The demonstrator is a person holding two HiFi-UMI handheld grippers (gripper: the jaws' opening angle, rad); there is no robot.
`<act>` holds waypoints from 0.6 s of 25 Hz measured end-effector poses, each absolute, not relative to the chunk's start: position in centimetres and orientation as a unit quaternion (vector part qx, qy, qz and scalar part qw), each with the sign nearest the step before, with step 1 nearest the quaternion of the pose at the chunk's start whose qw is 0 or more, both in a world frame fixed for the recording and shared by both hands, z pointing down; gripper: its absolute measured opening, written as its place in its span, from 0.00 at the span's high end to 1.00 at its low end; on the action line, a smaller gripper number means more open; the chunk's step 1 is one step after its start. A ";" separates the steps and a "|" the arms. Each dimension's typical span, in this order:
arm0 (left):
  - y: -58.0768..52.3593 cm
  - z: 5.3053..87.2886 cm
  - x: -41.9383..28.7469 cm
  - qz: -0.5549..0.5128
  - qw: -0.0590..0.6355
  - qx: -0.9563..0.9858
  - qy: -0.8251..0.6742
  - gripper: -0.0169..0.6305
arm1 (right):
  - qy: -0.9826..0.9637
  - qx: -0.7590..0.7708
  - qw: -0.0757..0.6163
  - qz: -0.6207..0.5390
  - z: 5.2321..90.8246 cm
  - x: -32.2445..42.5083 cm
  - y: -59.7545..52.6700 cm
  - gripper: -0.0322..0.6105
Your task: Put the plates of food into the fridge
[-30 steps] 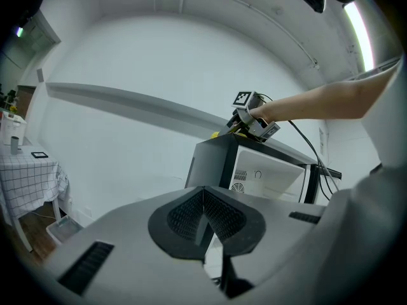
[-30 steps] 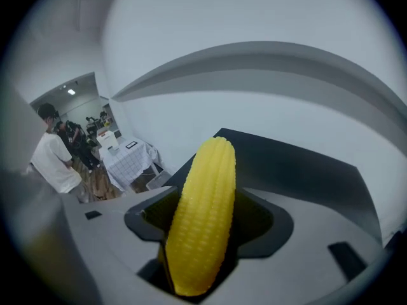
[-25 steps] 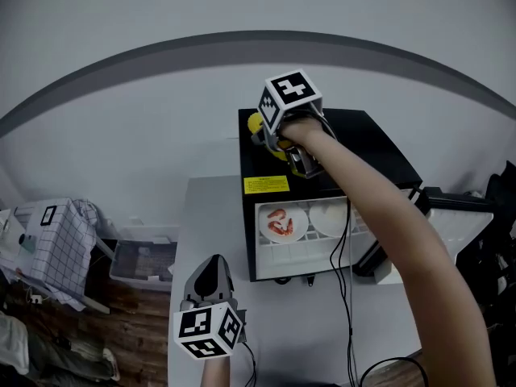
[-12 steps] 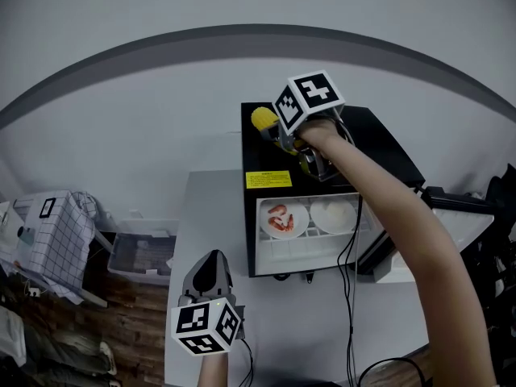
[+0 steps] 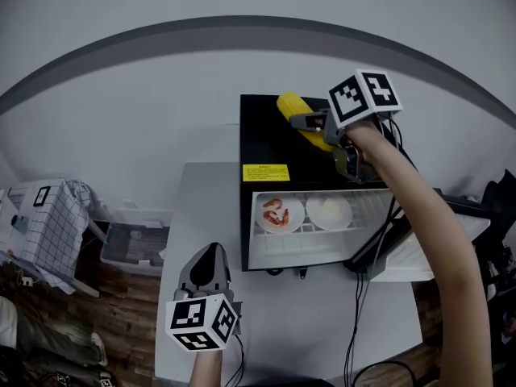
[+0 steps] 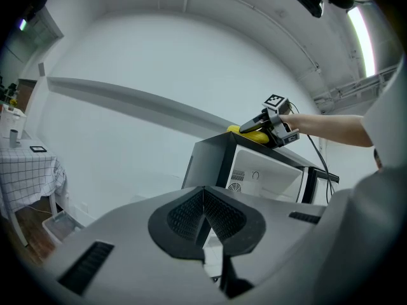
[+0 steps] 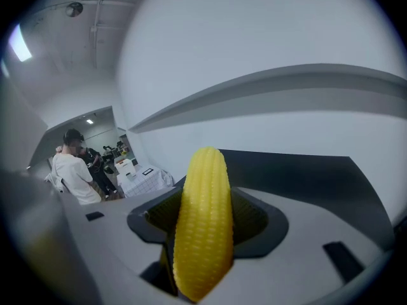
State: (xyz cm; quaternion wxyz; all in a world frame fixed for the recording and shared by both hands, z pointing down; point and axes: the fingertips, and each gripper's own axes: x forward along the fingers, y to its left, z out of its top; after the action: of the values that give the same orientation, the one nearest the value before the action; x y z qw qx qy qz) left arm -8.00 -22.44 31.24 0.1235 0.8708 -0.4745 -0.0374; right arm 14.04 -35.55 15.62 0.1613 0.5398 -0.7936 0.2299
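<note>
Now corn (image 7: 202, 221) gripped between right tool (image 5: 309, 124) jaws, just closed.

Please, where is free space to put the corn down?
The fridge top left of the corn is bare. So is the table in front of the fridge, right of the left hand-held gripper. The shelf is crowded: a shrimp plate and another plate fill it.

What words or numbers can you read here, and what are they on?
Yellow sticker on the front of the black fridge: it has print, but too small to read.
Upper marker cube and lower marker cube: black and white square patterns only, no words.
No other text is readable.
</note>
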 end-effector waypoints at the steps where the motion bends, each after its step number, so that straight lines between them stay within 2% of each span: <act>1: -22.4 31.2 -7.8 -0.038 0.124 0.872 -0.472 0.96 | -0.797 0.536 0.162 0.225 15.3 14.2 -34.7 0.57; 9: -20.6 30.7 -5.1 -0.033 0.114 0.888 -0.444 0.96 | -0.831 0.503 0.160 0.172 14.3 13.9 -25.6 0.57; 15: -19.1 30.3 -3.0 -0.031 0.106 0.900 -0.421 0.96 | -0.847 0.493 0.157 0.121 16.6 13.1 -18.8 0.57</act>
State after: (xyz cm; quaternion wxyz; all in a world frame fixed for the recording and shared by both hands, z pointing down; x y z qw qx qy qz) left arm -3.03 -19.11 30.34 0.1055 0.9004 -0.4209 -0.0309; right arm 13.07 -18.81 16.57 0.1566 0.4928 -0.8473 0.1214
